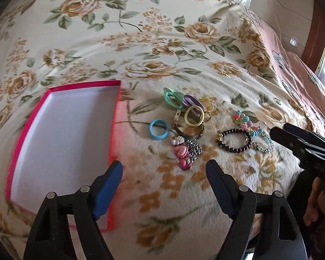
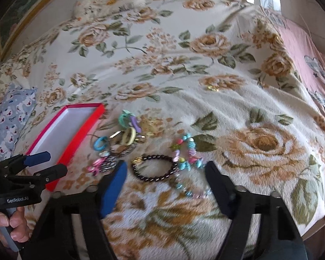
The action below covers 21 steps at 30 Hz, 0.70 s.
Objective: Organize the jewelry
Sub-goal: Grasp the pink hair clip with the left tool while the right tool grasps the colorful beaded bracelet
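Now both grippers, left (image 1: 163, 169) and right (image 2: 165, 170), hover over jewelry (image 1: 185, 127) on bed (image 1: 140, 43), jaws spread, empty; red box (image 1: 113, 121) beside.

A home bedroom: floral blanket (image 1: 162, 43) over bed, pillow (image 2: 15, 112).

An open red box (image 1: 65, 134) with a white inside is seen left of the left hand-held gripper (image 1: 163, 174). Coloured rings (image 1: 185, 108), a dark bead bracelet (image 1: 235, 139) and pink charms (image 1: 183, 151) are spread ahead of it.
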{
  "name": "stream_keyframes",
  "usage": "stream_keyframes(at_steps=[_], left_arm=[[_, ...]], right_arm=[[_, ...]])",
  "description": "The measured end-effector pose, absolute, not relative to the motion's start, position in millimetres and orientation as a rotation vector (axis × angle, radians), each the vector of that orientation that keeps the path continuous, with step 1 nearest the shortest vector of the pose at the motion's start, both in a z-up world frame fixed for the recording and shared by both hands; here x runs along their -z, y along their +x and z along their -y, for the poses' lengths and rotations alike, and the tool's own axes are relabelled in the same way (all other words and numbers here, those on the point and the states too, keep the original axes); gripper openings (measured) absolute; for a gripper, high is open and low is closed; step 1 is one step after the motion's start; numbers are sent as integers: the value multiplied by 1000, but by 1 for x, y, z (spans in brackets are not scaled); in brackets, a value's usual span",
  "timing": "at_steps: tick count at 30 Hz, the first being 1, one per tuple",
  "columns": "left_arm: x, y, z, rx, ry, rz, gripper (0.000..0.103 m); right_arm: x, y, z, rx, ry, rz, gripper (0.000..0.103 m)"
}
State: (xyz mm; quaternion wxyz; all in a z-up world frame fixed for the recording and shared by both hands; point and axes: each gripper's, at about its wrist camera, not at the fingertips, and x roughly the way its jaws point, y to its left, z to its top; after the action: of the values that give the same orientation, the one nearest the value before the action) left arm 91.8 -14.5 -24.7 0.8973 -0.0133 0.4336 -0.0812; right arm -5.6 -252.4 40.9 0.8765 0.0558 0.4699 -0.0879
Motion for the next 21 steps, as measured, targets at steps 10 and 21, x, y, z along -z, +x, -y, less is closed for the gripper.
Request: stream_keyframes(at_steps=[10,21], left_arm=[[46,147,24,263,-48,-989,59],[84,178,26,321,-103,-1073,33]], right_arm=[[-8,37,294,238,192,-1098,39],[29,57,307,254,180,-1199,23]])
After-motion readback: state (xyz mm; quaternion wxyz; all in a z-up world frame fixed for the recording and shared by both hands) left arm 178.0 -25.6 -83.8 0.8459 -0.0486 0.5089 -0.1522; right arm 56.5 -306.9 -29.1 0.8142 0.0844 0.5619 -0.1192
